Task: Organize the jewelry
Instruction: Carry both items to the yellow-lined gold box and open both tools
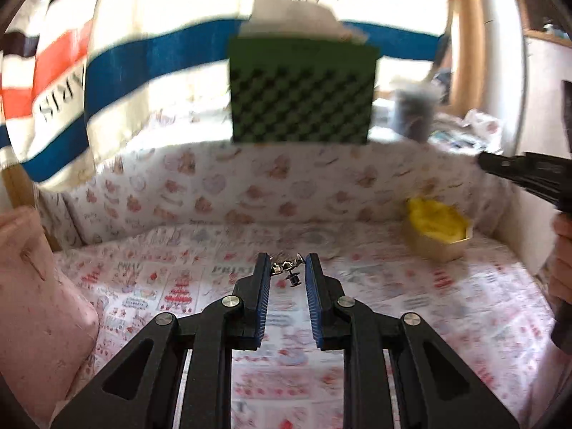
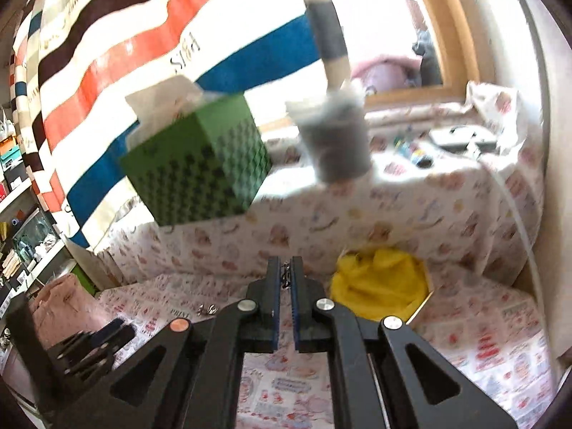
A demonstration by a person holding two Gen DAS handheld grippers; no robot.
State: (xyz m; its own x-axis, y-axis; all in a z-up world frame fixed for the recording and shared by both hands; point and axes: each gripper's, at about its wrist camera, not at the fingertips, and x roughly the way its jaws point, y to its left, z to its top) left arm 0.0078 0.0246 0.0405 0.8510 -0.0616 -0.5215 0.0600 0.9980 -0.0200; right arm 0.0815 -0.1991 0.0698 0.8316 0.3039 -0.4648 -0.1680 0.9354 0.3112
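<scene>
The left tongs (image 1: 287, 262) pinch a small silver earring (image 1: 286, 268) at their tips, lifted for carrying. The right tongs (image 2: 285, 271) are pressed together on another thin silver piece (image 2: 285, 274), just beside the yellow-lined hexagonal box (image 2: 379, 282), likely its destination, on the patterned table (image 2: 482, 339).

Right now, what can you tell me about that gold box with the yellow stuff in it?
The gold box is a low, angular tray, six-sided by the look of it, with shiny gold walls that look like card. Crumpled yellow cloth fills it and bulges above the rim. It sits flat on the pink-printed table cover, close to the raised back edge, on the right. Nothing grips it; the right gripper is beside it.
</scene>
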